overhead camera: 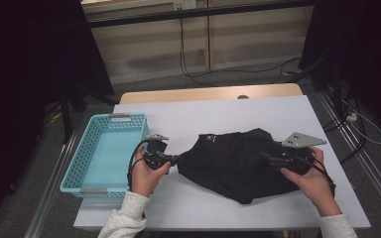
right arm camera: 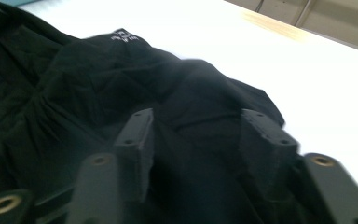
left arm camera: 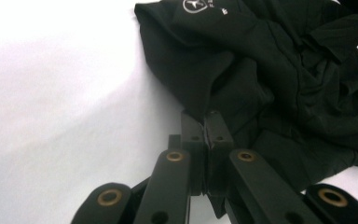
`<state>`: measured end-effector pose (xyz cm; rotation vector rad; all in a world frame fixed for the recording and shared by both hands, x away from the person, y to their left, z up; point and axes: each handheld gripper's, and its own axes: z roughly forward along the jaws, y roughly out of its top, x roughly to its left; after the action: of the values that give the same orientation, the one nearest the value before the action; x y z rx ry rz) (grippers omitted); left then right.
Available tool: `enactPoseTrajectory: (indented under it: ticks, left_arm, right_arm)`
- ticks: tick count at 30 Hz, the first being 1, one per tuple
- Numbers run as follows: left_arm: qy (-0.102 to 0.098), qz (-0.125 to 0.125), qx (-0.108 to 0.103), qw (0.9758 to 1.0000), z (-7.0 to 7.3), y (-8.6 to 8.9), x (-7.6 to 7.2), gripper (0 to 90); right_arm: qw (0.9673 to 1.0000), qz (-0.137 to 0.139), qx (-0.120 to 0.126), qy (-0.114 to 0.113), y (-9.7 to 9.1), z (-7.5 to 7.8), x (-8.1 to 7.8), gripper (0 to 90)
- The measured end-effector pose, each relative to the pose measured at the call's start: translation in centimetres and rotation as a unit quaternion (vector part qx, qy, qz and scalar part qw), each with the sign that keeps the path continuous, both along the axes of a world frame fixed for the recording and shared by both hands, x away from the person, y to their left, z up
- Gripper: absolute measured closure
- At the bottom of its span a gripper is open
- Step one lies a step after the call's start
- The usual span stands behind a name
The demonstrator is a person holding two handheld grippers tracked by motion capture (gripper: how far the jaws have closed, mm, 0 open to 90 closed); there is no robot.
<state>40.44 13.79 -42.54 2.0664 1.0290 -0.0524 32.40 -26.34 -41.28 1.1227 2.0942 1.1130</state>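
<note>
A crumpled black garment (overhead camera: pixel 238 158) with a small white logo lies in the middle of the white table cover. My left gripper (overhead camera: pixel 176 159) is at the garment's left edge. In the left gripper view its jaws (left arm camera: pixel 206 123) are pressed together with a fold of the black garment (left arm camera: pixel 270 70) pinched at their tips. My right gripper (overhead camera: pixel 273 158) rests over the garment's right side. In the right gripper view its jaws (right arm camera: pixel 196 130) stand apart, with a hump of the black cloth (right arm camera: pixel 98 84) between them and the pads not pressing on it.
A light blue plastic basket (overhead camera: pixel 74 166) stands at the table's left edge, close to my left hand. The white cover (overhead camera: pixel 218 114) stretches bare behind the garment, with a wooden strip along the far edge. Cables and dark stands are on the floor beyond.
</note>
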Motion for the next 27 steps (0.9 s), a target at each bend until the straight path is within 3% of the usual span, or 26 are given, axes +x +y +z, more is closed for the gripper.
enactPoseTrajectory:
  ticks: [3, 10, 18, 20, 23, 27]
  left_arm:
    - [0.001, 0.001, 0.001, 1.0000, 0.0, 0.0, -0.1, 89.7]
    - [-0.007, 0.004, 0.003, 1.0000, 0.8, 0.3, -0.4, 89.9]
    - [0.000, 0.009, 0.003, 0.9999, 0.8, 0.9, -0.2, 89.8]
    - [0.002, 0.006, 0.007, 1.0000, 0.4, 0.6, -0.1, 89.8]
    - [0.004, 0.002, 0.011, 0.9999, 0.3, 0.4, -0.2, 89.8]
    - [0.004, 0.000, 0.013, 0.9999, -0.1, 0.1, -0.2, 89.6]
  right_arm:
    - [0.9999, 0.001, 0.010, 0.005, 0.7, -0.1, 0.3, 35.7]
    - [0.9998, 0.012, 0.010, 0.014, 2.0, -0.7, 1.1, 31.2]
    - [0.9998, -0.013, 0.001, 0.016, 2.4, -1.1, 3.7, 24.3]
    - [0.9991, -0.022, -0.022, 0.030, 2.9, -1.6, 5.5, 22.6]
    - [0.9983, -0.033, -0.034, 0.034, 2.8, -2.0, 6.6, 20.9]
    - [0.9961, -0.045, -0.035, 0.068, 2.6, -3.4, 7.9, 23.9]
